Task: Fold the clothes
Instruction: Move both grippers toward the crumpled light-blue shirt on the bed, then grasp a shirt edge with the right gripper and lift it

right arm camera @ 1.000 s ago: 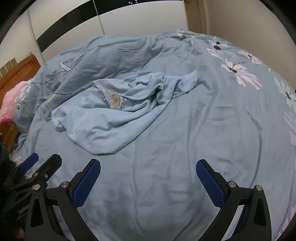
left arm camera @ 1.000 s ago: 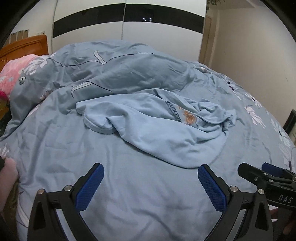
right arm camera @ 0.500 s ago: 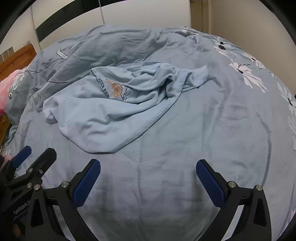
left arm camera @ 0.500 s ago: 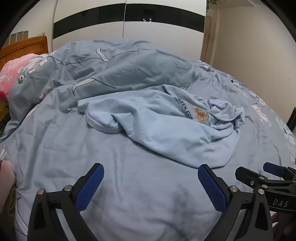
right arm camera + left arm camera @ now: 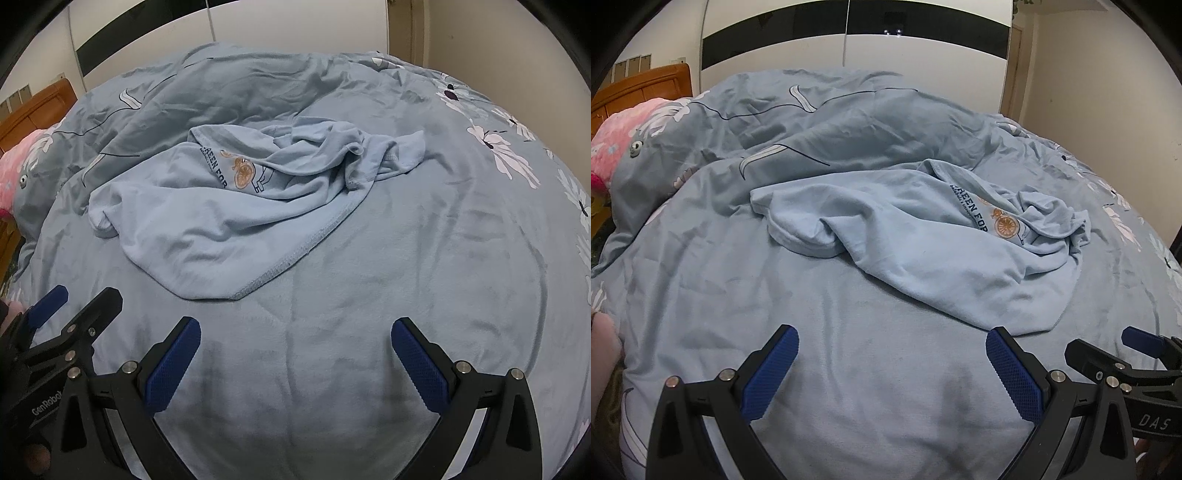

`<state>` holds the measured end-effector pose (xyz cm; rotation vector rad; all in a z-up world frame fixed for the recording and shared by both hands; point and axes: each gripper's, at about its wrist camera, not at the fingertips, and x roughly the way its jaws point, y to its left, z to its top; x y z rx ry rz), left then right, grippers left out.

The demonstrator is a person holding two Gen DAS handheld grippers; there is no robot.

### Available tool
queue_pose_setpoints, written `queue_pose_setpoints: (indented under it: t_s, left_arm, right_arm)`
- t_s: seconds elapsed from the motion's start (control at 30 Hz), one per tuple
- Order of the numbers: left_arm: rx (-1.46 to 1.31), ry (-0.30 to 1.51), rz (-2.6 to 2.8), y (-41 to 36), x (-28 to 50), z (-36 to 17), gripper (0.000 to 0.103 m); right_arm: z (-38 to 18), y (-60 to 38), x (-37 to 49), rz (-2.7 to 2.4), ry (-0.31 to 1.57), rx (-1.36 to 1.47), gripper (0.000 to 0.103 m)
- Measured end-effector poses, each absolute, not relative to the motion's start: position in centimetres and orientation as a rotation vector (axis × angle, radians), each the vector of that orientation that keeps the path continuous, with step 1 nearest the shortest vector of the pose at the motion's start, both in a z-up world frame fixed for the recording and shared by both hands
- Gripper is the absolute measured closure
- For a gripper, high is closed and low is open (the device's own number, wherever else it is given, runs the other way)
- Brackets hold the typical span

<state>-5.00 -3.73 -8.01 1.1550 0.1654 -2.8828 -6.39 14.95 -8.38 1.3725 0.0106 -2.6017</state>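
T-shirt point(image 5: 923, 236), light blue, lies crumpled mid-bed point(image 5: 849, 369), long axis crosswise, hem corner toward near edge. Left gripper point(image 5: 892, 363) and right gripper point(image 5: 295, 354): fingers spread wide, holding nothing.

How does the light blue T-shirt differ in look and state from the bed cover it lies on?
The T-shirt is paler blue; the bed cover is greyer.
The T-shirt is crumpled in a heap; the bed cover is spread out.
The T-shirt bears dark lettering and an orange emblem; the bed cover has white flowers.
Both are blue fabric.
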Motion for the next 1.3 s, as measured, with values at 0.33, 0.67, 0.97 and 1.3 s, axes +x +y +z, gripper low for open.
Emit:
queue_pose_setpoints:
  t_s: [0.33, 0.67, 0.97, 1.3]
  left_arm:
    - [1.157, 0.193, -2.873, -4.2, -5.2, -8.2, 0.000]
    - [1.168, 0.201, -2.862, -4.3, -5.3, -8.3, 0.000]
    - [1.180, 0.239, -2.843, -5.0, -5.3, -8.2, 0.000]
    - [1.182, 0.376, -2.803, -7.2, -5.5, -8.6, 0.000]
  right_arm:
    - [-8.8, 14.7, -6.5, -2.583, 0.021, 1.382, 0.000]
    - [-9.1, 14.6, -6.7, -2.567, 0.028, 1.387, 0.000]
    - [-9.3, 14.6, -7.5, -2.559, 0.037, 1.378, 0.000]
    - [-6.5, 17.0, -16.4, -2.706, 0.045, 1.277, 0.002]
